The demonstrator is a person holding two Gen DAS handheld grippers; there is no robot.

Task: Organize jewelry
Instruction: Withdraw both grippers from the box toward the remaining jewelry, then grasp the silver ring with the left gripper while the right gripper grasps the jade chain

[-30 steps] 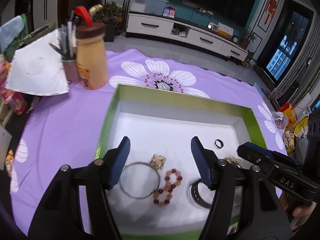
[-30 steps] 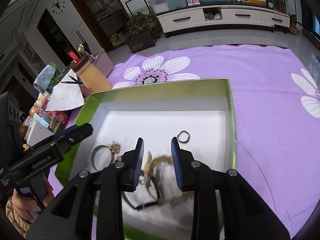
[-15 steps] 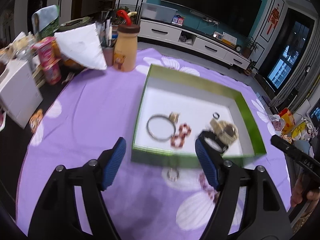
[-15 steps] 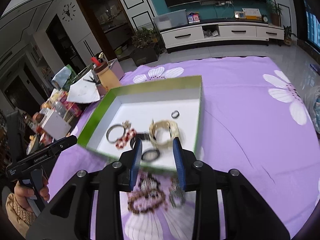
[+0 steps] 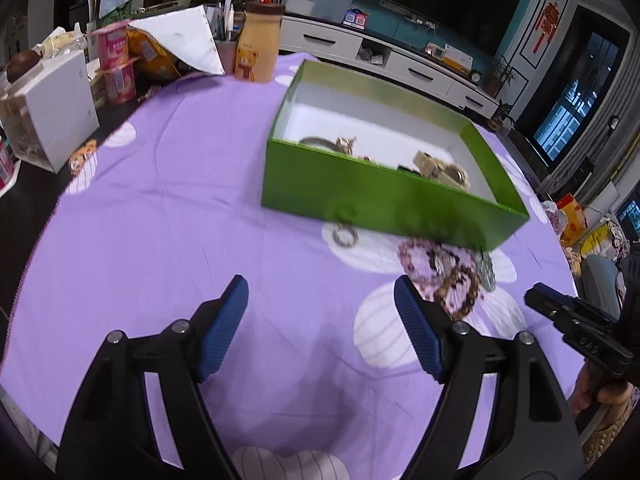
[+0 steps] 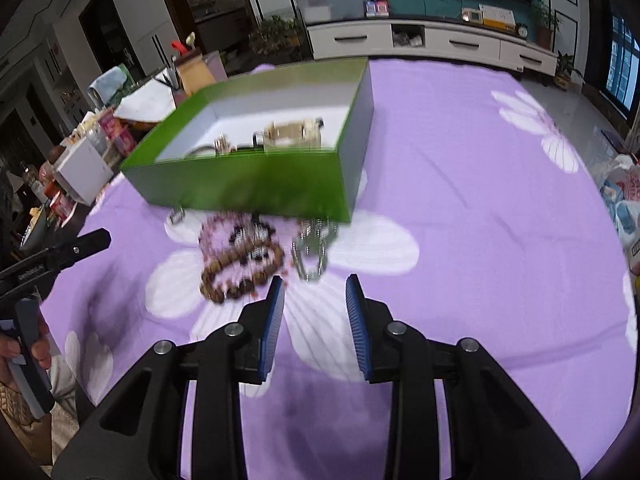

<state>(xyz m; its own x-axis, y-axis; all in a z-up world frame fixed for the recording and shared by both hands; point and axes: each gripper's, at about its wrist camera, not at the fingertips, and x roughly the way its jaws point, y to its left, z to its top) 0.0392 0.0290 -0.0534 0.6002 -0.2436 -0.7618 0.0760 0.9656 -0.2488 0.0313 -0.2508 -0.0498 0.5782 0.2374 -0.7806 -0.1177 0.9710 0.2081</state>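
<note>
A green box (image 5: 384, 192) (image 6: 248, 184) sits on the purple flowered cloth. Inside lie a beige watch-like bracelet (image 5: 440, 168) (image 6: 294, 132) and a silver bangle with a gold charm (image 5: 346, 144). On the cloth before the box's near wall are a small silver ring (image 5: 345, 236) (image 6: 176, 216), a brown bead bracelet (image 5: 460, 288) (image 6: 240, 276), a pink bead bracelet (image 5: 416, 256) and a silver chain bracelet (image 6: 314, 256). My left gripper (image 5: 320, 292) hovers near the beads, jaws opening, nothing between them. My right gripper (image 6: 315, 288) stands open just short of the chain bracelet, holding nothing.
A tan bottle with a bear (image 5: 258, 44), a pen holder, a white sheet, pink cups (image 5: 116, 64) and a white carton (image 5: 52, 112) crowd the far left of the table. The table edge runs along the left. A TV cabinet stands behind.
Both grippers have drawn back out of the box to the cloth in front of it. The beige bracelet the right gripper held now lies in the box. The left jaws stand wider.
</note>
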